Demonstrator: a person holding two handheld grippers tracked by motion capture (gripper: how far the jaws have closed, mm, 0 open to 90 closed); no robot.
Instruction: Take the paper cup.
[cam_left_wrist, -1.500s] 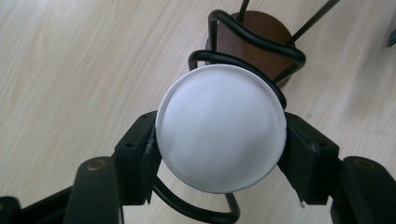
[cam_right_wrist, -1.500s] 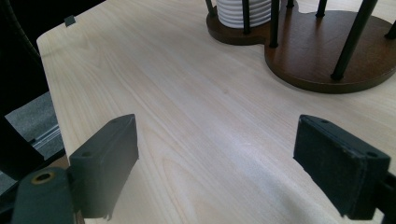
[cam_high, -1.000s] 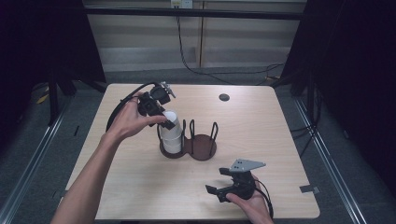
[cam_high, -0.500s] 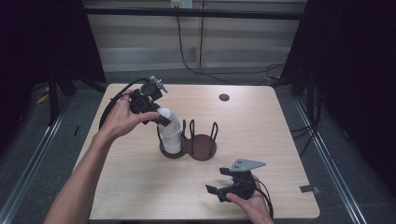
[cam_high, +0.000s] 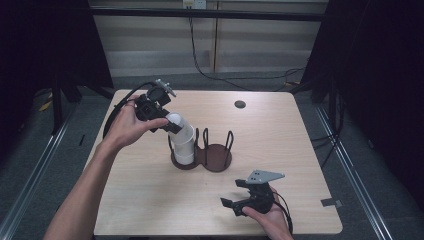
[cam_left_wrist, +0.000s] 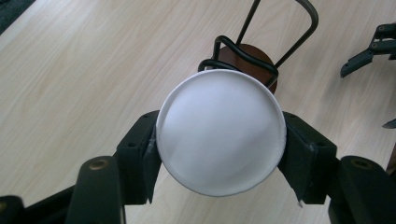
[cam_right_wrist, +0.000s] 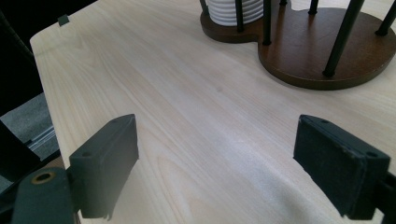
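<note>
- Right now, L side first: left gripper (cam_high: 170, 125) sat high over the far-left part of the wooden table (cam_high: 300, 150), held in the person's left hand (cam_high: 127, 127), cable looping off behind it.
- Its jaws were clamped on a white paper cup (cam_high: 175, 121), one pad on each side of the cup wall; in the left gripper view the cup's round bottom (cam_left_wrist: 220, 131) faced the cam, squeezed between both black pads, w/ the gripper at (cam_left_wrist: 220, 154).
- That cup was tilted, leaning away from the gripper toward the stack; whether it touched the top of the stack, can't tell.
- Just below and right of the left gripper: stack of white cups (cam_high: 183, 145), standing in the L ring of the brown double holder (cam_high: 216, 161), black wire posts around it.
- R ring of the holder showed its bare wooden base, just beyond the gripped cup in the left gripper view (cam_left_wrist: 250, 51).
- Further R and nearer the person: right gripper (cam_high: 239, 197) in the right hand (cam_high: 270, 220), low over the table, well apart from the holder.
- Its jaws stood wide apart w/ only tabletop between them (cam_right_wrist: 215, 172); holder base (cam_right_wrist: 327, 51) and stack bottom (cam_right_wrist: 229, 11) lay ahead of it.
</note>
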